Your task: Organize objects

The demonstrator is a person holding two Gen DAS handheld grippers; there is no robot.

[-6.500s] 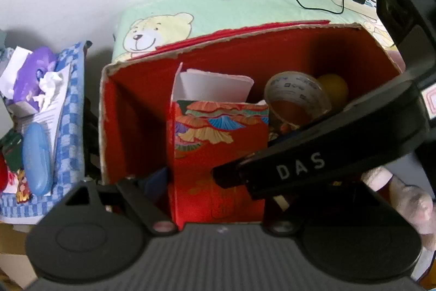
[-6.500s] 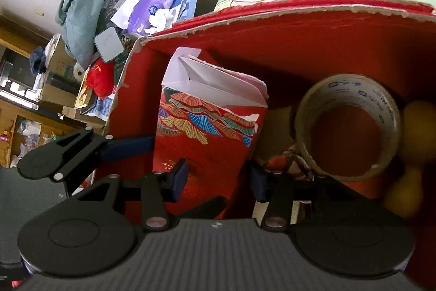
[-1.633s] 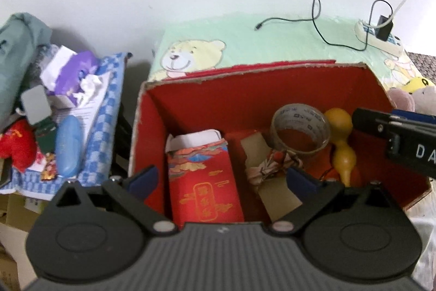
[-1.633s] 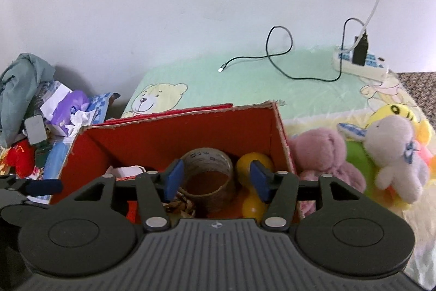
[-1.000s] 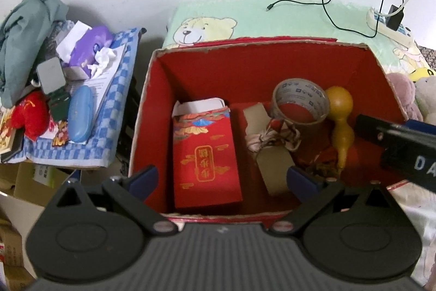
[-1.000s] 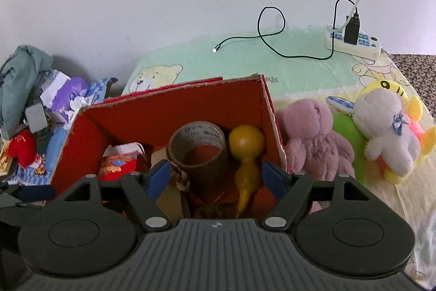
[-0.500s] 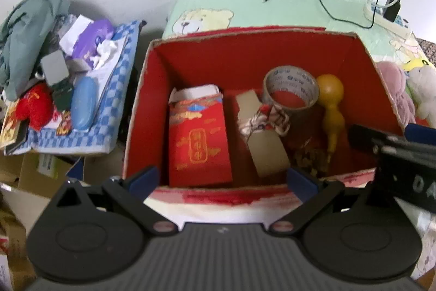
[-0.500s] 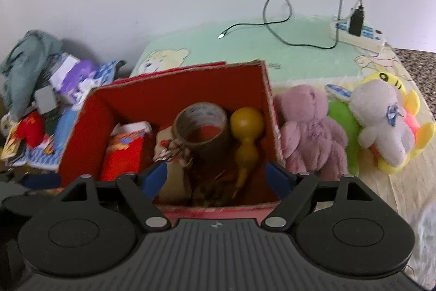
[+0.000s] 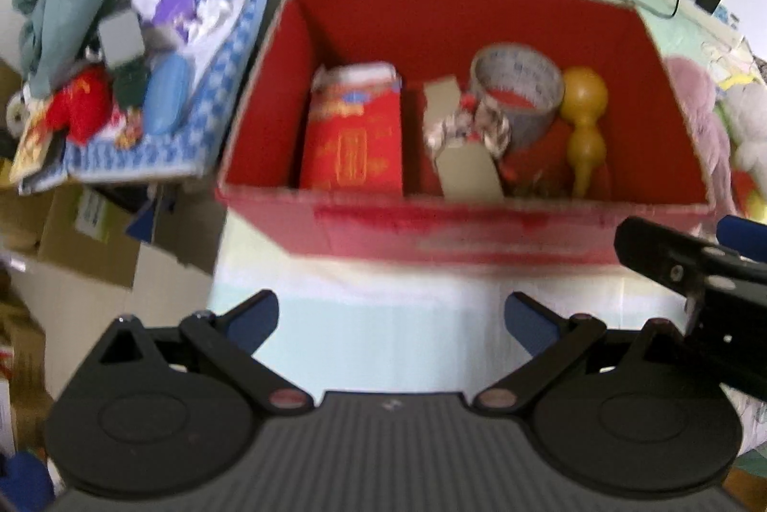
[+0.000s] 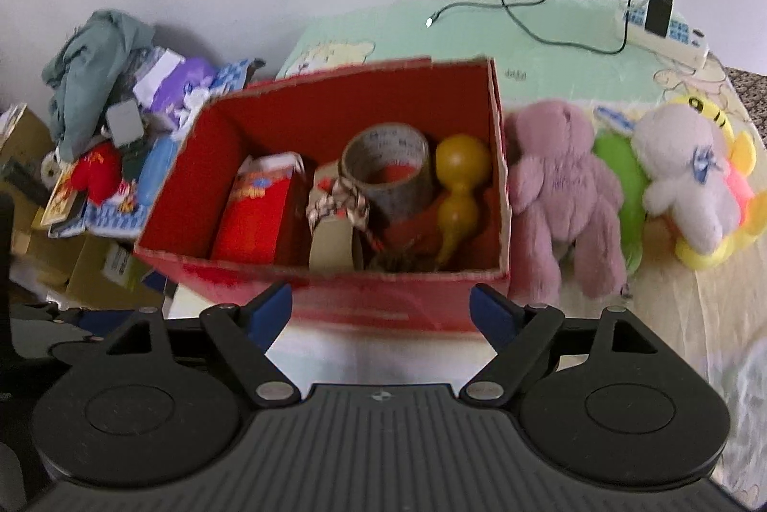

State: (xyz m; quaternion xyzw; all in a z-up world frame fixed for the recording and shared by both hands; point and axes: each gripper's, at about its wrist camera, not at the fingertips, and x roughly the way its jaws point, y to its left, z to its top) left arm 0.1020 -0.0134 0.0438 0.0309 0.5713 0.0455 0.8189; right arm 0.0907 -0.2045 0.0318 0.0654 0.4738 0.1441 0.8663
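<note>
Both grippers, left gripper (image 9: 390, 315) and right gripper (image 10: 381, 310), spread, empty, before red box (image 10: 335, 301); right jaws just widened; only right view shows whole pink bear (image 10: 565, 186); left view nearer tape roll (image 9: 517, 90).

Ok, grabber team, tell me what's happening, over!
Left gripper and right gripper open, empty. Red box holds carton, tape roll, gourd. Nothing in the way.

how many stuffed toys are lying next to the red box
3, possibly more. A pink plush lies against the red box on its right side, a green one beside it, then a white one on something yellow, perhaps a fourth toy.
</note>
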